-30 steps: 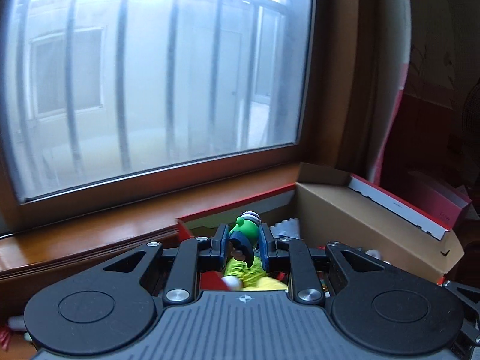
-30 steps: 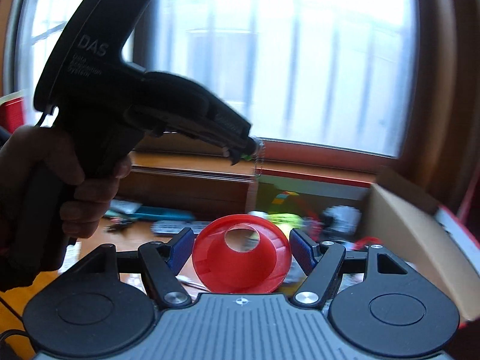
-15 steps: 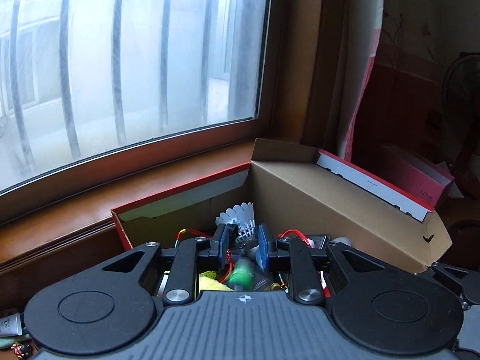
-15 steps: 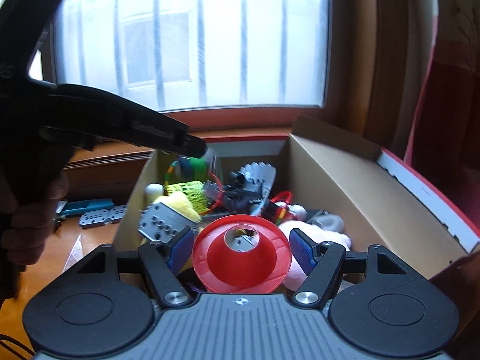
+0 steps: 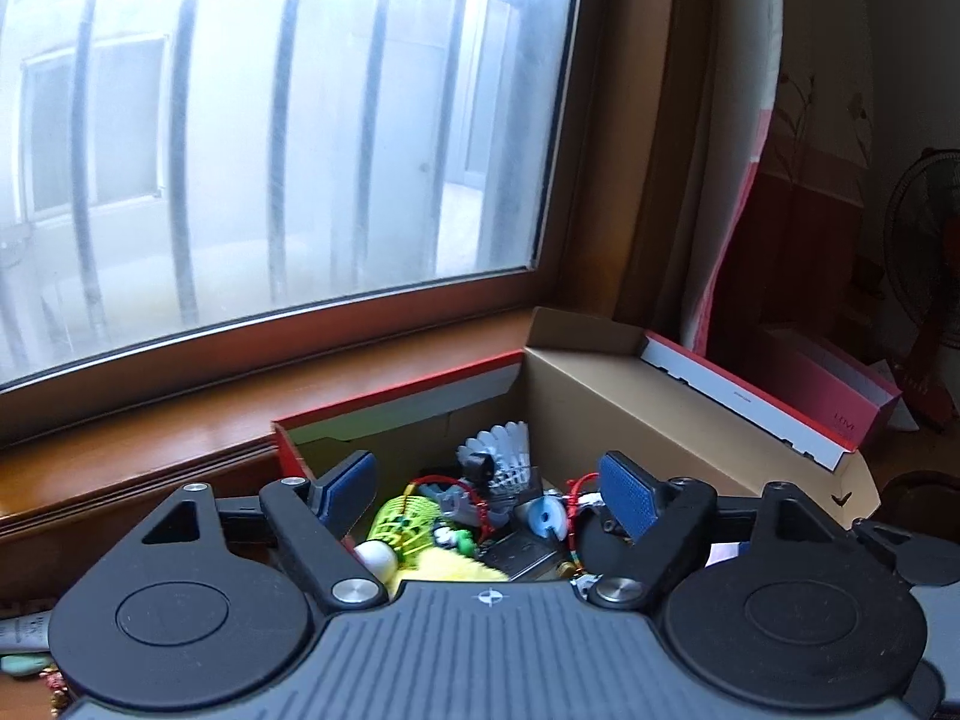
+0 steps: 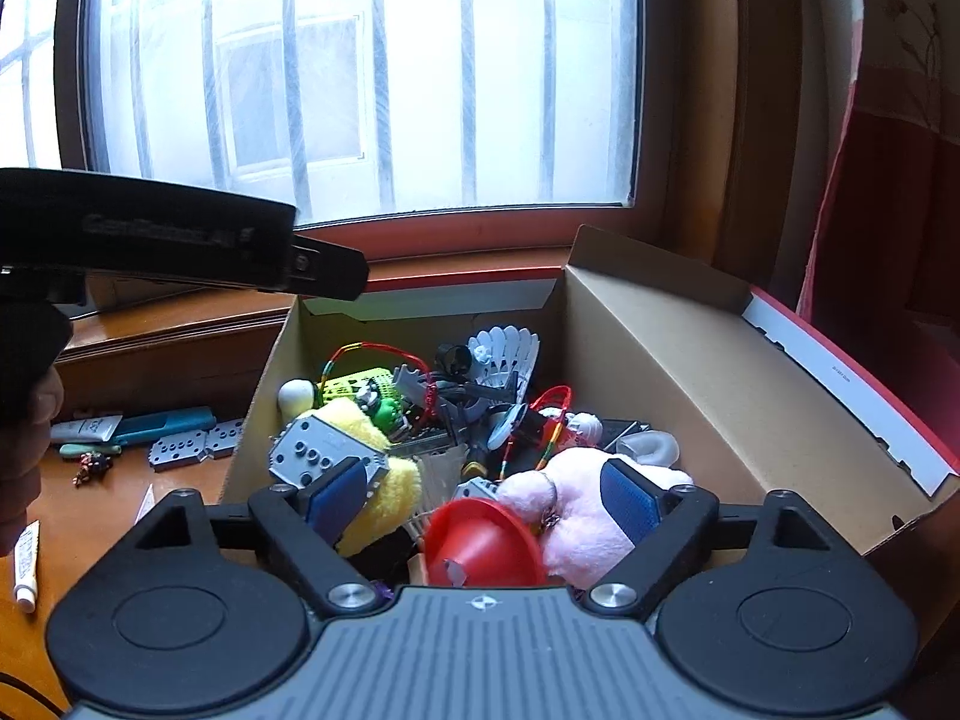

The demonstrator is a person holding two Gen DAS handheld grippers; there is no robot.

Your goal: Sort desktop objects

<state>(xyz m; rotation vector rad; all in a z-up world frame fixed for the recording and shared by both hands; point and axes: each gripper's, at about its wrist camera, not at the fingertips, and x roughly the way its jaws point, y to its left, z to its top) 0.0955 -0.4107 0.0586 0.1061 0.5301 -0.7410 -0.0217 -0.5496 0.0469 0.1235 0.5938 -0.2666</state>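
The red funnel (image 6: 480, 543), gripped a moment ago, now lies in the box (image 6: 690, 360) beneath the right gripper (image 6: 483, 495), both grippers' jaws now wide apart and empty, so two more objects look sorted.

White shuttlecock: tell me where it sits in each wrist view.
Left wrist: white shuttlecock stands centre, at the far end of the pile in the cardboard box.
Right wrist: white shuttlecock is upper centre, far end.
Shared landmark: green mesh ball.
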